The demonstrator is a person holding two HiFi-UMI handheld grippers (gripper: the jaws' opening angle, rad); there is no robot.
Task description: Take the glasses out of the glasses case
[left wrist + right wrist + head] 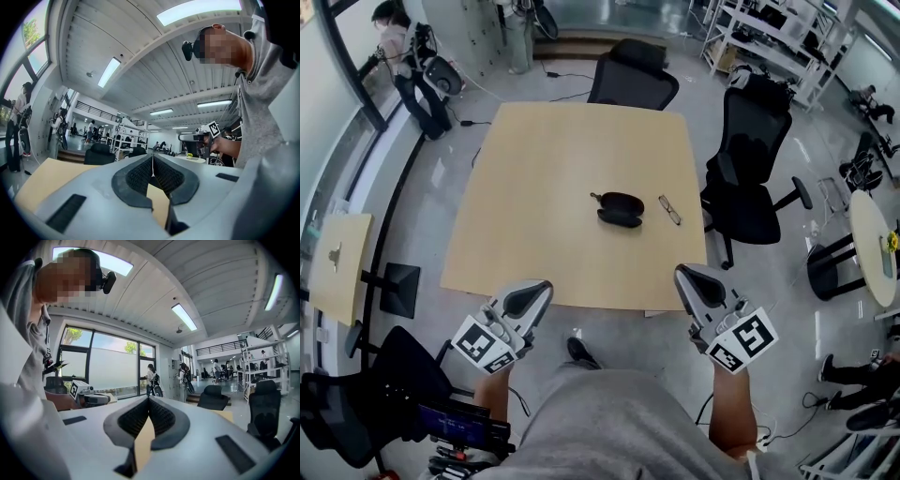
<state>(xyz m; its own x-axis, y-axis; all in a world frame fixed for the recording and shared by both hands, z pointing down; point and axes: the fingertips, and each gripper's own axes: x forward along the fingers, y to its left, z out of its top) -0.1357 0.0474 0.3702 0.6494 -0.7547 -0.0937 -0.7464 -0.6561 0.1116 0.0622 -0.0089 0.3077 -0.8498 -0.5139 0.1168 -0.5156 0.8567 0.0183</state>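
A black glasses case (619, 208) lies near the middle of the wooden table (544, 187), and it looks open, with two dark halves. A pair of thin-framed glasses (669, 209) lies on the tabletop just right of the case, apart from it. My left gripper (541, 290) (152, 158) is held at the table's near edge, well short of the case, with its jaws shut and nothing between them. My right gripper (683, 275) (149, 399) is at the near edge on the right, also shut and empty. Both point roughly level over the table.
One black office chair (633, 75) stands at the table's far side and another (755, 159) at its right side. A small side table (337, 253) is at the left, a round white table (872, 244) at the right. A person (394, 37) stands far back left.
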